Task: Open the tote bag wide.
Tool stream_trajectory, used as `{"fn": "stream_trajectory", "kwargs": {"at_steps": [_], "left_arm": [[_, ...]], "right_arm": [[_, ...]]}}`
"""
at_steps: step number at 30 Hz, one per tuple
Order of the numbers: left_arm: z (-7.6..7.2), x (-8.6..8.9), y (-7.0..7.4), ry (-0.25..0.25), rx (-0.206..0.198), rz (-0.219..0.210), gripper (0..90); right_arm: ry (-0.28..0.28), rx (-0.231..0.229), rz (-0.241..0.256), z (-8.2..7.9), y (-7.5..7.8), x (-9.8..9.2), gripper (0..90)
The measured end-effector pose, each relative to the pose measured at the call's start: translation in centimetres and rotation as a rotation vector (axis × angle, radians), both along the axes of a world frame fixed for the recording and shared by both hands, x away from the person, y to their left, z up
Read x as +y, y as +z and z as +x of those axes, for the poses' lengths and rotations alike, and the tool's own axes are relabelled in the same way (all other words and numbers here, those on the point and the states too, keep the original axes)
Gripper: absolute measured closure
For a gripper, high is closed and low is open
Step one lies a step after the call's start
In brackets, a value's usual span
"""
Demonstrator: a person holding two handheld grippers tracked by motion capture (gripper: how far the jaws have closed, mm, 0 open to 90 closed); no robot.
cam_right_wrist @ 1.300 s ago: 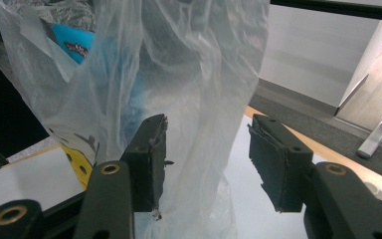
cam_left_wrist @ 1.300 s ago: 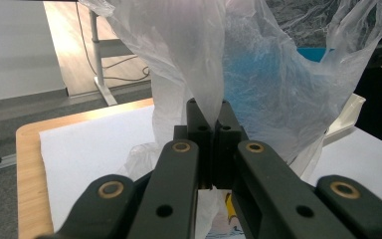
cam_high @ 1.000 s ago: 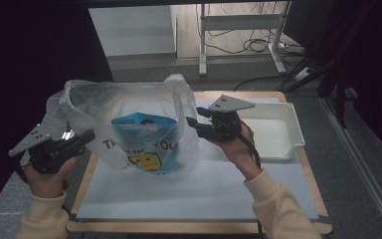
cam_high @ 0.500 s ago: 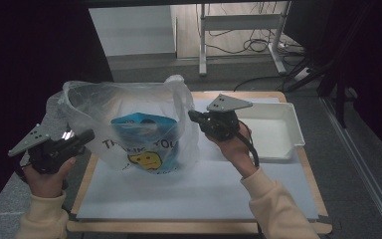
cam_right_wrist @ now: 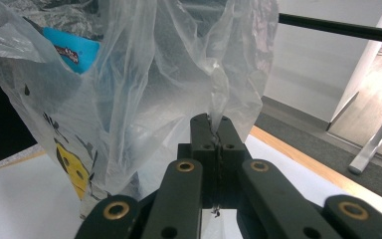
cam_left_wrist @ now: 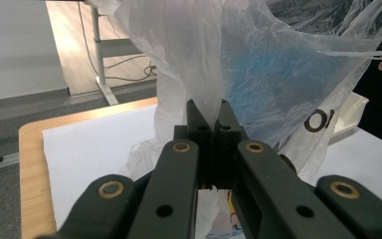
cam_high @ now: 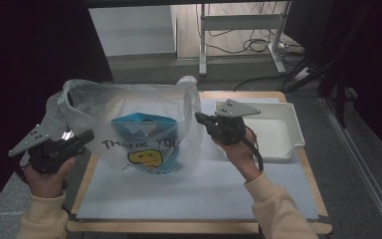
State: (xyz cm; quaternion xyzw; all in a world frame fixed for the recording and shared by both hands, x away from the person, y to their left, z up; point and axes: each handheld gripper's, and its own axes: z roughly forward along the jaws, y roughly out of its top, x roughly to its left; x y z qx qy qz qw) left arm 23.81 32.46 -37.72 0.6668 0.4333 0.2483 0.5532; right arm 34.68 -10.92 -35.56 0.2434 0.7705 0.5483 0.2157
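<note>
Pulling apart, both claws, left [cam_high: 84,137] and right [cam_high: 201,118], clamped on the thin translucent plastic bag [cam_high: 129,127] (blue packet [cam_high: 142,124] inside), could tear its film.

- Surface [cam_high: 205,228]: wooden top with a light edge showing around its border, standing on grey floor.
- White sheet [cam_high: 179,194]: lies flat over most of the surface, leaving a narrow wooden margin at the near and left sides.
- White tray [cam_high: 292,130]: shallow, rectangular, at the far right corner, on the sheet's right part.
- Plastic bag [cam_high: 144,144]: translucent, printed "THANK YOU" (a yellow smiley beneath), its base resting on the sheet left of the tray, a blue item inside.
</note>
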Motion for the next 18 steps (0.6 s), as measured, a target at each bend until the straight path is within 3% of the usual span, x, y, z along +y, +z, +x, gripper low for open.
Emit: {"fn": "stream_trajectory", "kwargs": {"at_steps": [18], "left_arm": [[0.3, -0.5, -1.0, -0.01, 0.036, 0.018, 90.0]], "right_arm": [[-0.007, 0.022, 0.007, 0.1, -2.3, -0.6, 88.8]]}}
